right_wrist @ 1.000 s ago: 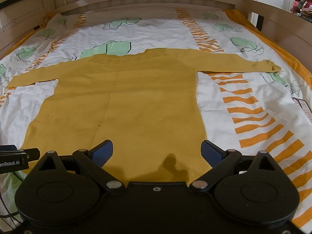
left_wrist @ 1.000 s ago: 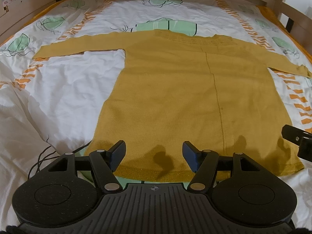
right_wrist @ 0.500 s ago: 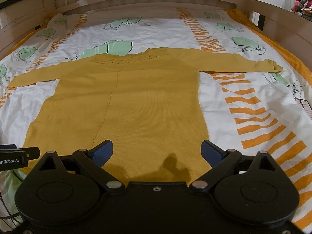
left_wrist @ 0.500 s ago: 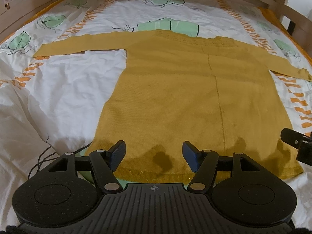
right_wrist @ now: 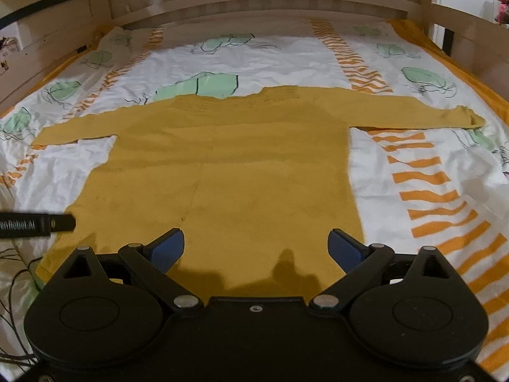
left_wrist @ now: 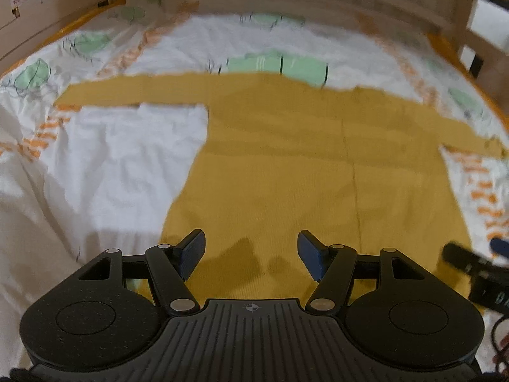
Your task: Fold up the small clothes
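Note:
A mustard-yellow long-sleeved sweater [left_wrist: 302, 172] lies flat on the bed, sleeves spread out to both sides, hem nearest me. It also shows in the right wrist view [right_wrist: 229, 178]. My left gripper [left_wrist: 251, 254] is open and empty, above the hem's left part. My right gripper [right_wrist: 256, 250] is open wide and empty, above the hem's right part. The right gripper's finger shows at the right edge of the left wrist view [left_wrist: 467, 261]; the left gripper's finger shows at the left edge of the right wrist view [right_wrist: 38, 222].
The bed has a white cover [right_wrist: 286, 57] with green leaf prints and orange stripes. Wooden rails [right_wrist: 261, 3] run round the far side and both sides. Black cables [right_wrist: 12, 273] lie at the near left. The left wrist view is blurred.
Both grippers have drawn back or up a little, so the sweater sits lower and smaller in both views. The left one is moving, with blur. Both stay open.

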A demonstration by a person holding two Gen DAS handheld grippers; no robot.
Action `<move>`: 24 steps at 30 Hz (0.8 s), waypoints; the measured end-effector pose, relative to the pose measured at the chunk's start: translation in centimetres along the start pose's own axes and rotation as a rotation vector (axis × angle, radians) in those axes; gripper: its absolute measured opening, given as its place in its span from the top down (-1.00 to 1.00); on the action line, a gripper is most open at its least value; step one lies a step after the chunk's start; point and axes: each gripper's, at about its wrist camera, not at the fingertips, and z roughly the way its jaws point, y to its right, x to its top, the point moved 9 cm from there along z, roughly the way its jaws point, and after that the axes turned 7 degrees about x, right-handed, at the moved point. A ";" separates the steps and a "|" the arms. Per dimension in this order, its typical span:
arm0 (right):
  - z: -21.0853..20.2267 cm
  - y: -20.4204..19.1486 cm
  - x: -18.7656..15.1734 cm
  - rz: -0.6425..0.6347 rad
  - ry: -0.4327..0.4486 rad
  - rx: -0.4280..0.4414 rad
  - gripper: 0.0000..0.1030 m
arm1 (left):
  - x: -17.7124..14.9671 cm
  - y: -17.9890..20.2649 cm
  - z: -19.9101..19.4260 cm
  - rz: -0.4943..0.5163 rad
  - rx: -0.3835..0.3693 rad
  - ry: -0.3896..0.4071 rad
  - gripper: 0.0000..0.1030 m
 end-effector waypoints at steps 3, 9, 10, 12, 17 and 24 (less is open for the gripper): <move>0.3 0.0 0.8 -0.003 0.004 0.028 -0.89 | 1.8 0.0 -0.5 -0.016 -0.023 0.073 -0.22; 1.3 -0.1 2.8 -0.031 0.000 0.052 -0.90 | 5.4 0.6 -0.4 -0.012 -0.103 0.114 -0.22; 1.4 -0.1 3.1 -0.039 -0.004 0.058 -0.90 | 5.9 0.6 -0.2 -0.013 -0.106 0.120 -0.22; 1.9 0.1 3.6 -0.042 -0.014 0.073 -0.90 | 7.1 0.6 0.1 -0.010 -0.104 0.139 -0.22; 3.7 2.1 5.4 0.023 -0.049 0.094 -0.94 | 10.0 0.8 1.2 0.022 -0.079 0.192 -0.22; 5.5 7.2 8.9 0.073 -0.037 -0.020 -0.94 | 13.9 1.4 3.7 0.039 -0.086 0.217 -0.22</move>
